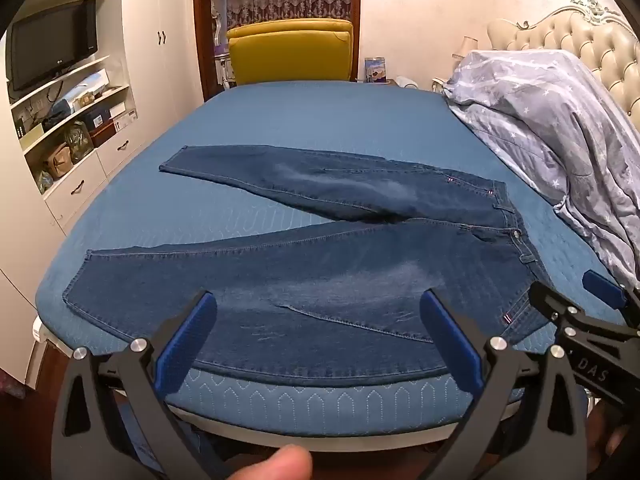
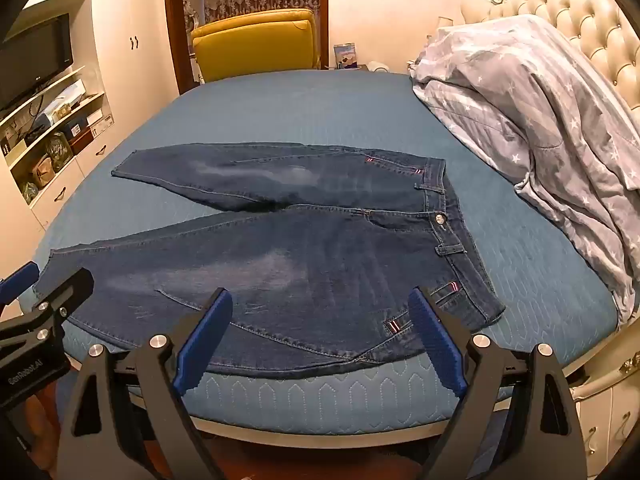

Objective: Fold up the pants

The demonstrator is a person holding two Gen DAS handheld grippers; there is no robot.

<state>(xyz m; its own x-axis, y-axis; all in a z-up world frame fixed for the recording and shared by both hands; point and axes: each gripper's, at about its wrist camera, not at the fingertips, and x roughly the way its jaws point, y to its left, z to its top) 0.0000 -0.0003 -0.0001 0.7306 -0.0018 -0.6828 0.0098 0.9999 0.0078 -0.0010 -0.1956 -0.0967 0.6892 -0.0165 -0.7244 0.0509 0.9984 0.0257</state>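
Dark blue jeans (image 1: 320,272) lie flat on the blue bed (image 1: 320,120), legs splayed apart, waistband toward the headboard; the near edge is partly hidden behind both grippers. The left gripper (image 1: 320,332) and right gripper (image 2: 320,328) hang spread wide, empty.

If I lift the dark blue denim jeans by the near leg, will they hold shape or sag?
The dark blue denim jeans will probably sag: they lie flat and limp, following the blue quilted bed cover. The far leg would likely drag along, being joined at the waistband. Denim looks fairly heavy, so grip well in from the edge.
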